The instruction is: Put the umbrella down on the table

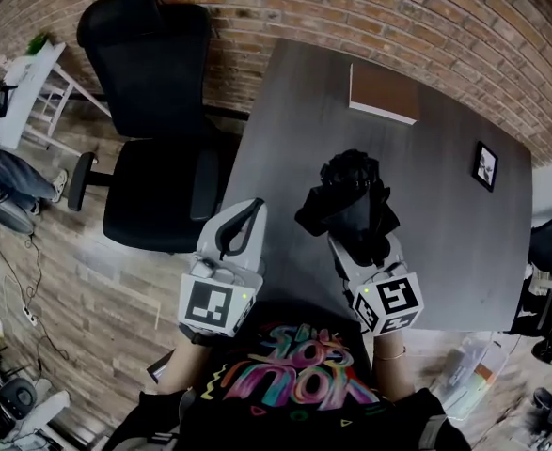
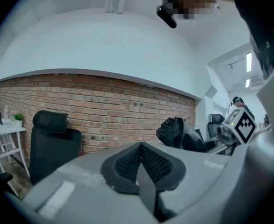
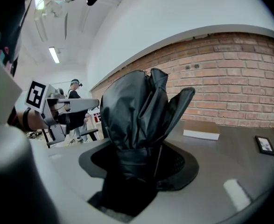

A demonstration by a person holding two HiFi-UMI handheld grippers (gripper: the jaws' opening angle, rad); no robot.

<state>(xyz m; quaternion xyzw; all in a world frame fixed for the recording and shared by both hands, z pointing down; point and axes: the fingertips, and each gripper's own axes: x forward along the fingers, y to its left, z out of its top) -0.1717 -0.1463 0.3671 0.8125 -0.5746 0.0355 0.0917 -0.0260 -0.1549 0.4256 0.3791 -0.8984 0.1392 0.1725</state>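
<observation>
A folded black umbrella (image 1: 349, 194) is clamped between the jaws of my right gripper (image 1: 358, 241), which is shut on it. It hangs over the near middle of the grey table (image 1: 445, 195). In the right gripper view the umbrella (image 3: 137, 120) stands up out of the gripper (image 3: 137, 166), its crumpled canopy fanning upward and hiding the pads. My left gripper (image 1: 241, 222) is shut with nothing in it, at the table's left edge, apart from the umbrella. In the left gripper view its pads (image 2: 127, 164) meet, and the umbrella (image 2: 174, 132) shows off to the right.
A brown and white flat box (image 1: 384, 92) lies at the table's far edge and a small black frame (image 1: 485, 165) near its right side. A black office chair (image 1: 153, 130) stands left of the table by the brick wall. A white shelf (image 1: 22, 92) is far left.
</observation>
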